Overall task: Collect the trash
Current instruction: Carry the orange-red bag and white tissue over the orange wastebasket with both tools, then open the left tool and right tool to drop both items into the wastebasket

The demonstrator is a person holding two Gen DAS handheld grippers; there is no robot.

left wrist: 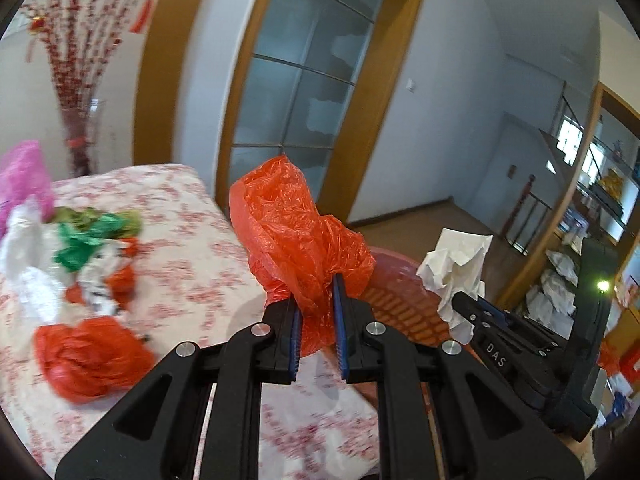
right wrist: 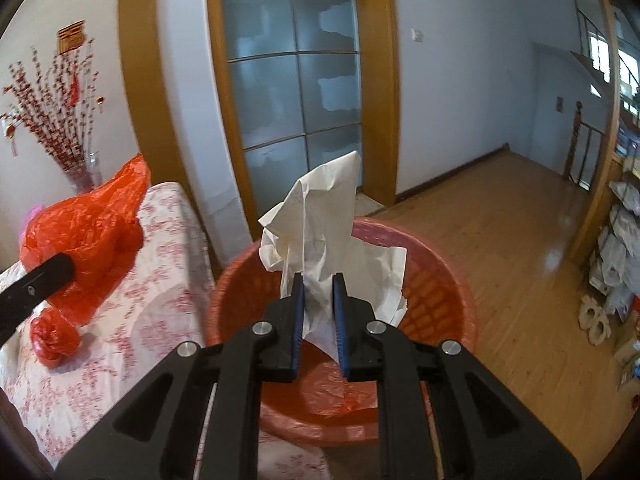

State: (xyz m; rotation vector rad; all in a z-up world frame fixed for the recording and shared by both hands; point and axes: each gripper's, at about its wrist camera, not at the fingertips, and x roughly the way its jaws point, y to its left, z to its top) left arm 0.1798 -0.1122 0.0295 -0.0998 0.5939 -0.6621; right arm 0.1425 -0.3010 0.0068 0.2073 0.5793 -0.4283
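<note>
**A:** so both claws are loaded? left gripper (left wrist: 316, 280) looks clamped on that orange plastic bag (left wrist: 296, 232), right gripper (right wrist: 318, 282) pinching a crumpled white paper (right wrist: 320, 232).

**B:** yep, this looks like the carry-to-bin step. The paper hangs right over the red laundry-style basket (right wrist: 440, 280), the bag is near its rim, over the floral tablecloth (left wrist: 192, 280) edge.

**A:** next?

**B:** I'd say get both over the basket, let go. More bags (left wrist: 92, 356) are on the table.

A frosted glass door (right wrist: 296, 80) beside red-blossom branches (right wrist: 52, 112).
</note>
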